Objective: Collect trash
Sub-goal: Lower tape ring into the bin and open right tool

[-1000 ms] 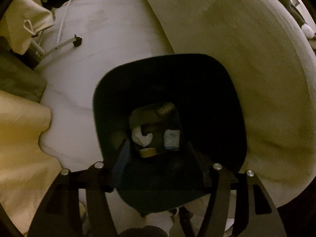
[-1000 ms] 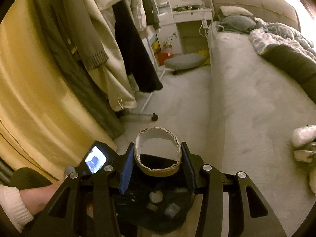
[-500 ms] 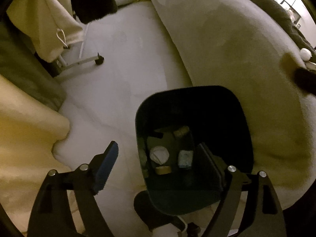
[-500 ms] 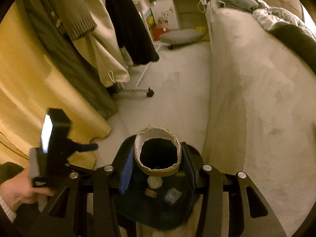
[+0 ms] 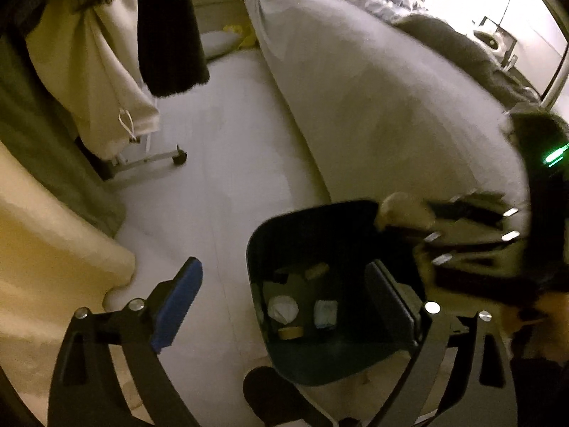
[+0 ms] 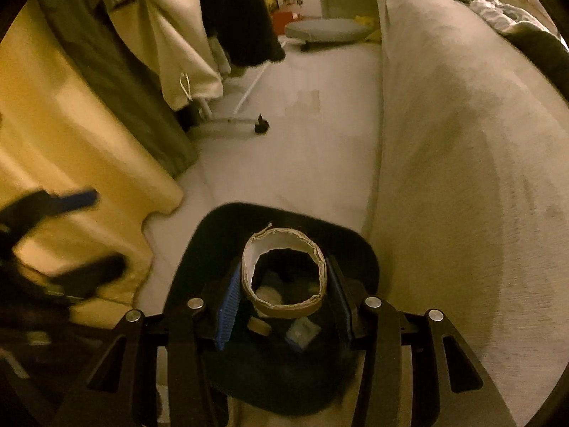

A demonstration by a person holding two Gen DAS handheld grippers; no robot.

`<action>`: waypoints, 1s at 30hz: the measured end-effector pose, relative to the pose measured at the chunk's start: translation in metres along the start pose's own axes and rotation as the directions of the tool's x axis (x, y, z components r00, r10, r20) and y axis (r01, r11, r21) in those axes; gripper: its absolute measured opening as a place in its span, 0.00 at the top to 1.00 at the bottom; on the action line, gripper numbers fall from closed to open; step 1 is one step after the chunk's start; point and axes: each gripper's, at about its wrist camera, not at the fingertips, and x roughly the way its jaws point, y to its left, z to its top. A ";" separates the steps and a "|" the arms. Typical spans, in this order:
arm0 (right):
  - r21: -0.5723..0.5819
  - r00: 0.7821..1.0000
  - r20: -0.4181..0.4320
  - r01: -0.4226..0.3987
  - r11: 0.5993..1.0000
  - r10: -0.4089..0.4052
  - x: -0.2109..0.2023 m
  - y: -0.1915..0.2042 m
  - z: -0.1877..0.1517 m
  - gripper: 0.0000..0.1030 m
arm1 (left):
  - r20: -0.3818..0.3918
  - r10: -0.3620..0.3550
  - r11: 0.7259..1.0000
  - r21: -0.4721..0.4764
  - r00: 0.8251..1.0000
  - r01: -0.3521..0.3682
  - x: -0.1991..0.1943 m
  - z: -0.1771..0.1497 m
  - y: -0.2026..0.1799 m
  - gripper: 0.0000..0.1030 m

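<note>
My left gripper [image 5: 284,306] has let go of the bin [image 5: 284,238] and lifted away; its jaws are opening wide, with nothing pressed between them, though the bin's near wall stands in the gap. My right gripper [image 6: 282,293] has sunk toward the bin [image 6: 359,245]. It pinches a cardboard ring [image 6: 284,270], brown outside and white inside with a torn rim, squeezed oval between the blue pads. The ring hangs right over the bin's mouth, above a white wad [image 5: 283,308] and small scraps lying at the bottom.
</note>
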 end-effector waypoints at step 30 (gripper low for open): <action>-0.132 0.963 -0.256 0.052 0.990 -0.085 0.101 0.023 -0.042 0.30 | 0.409 0.074 0.997 -0.065 0.909 -0.052 -0.111 0.032 0.024 0.04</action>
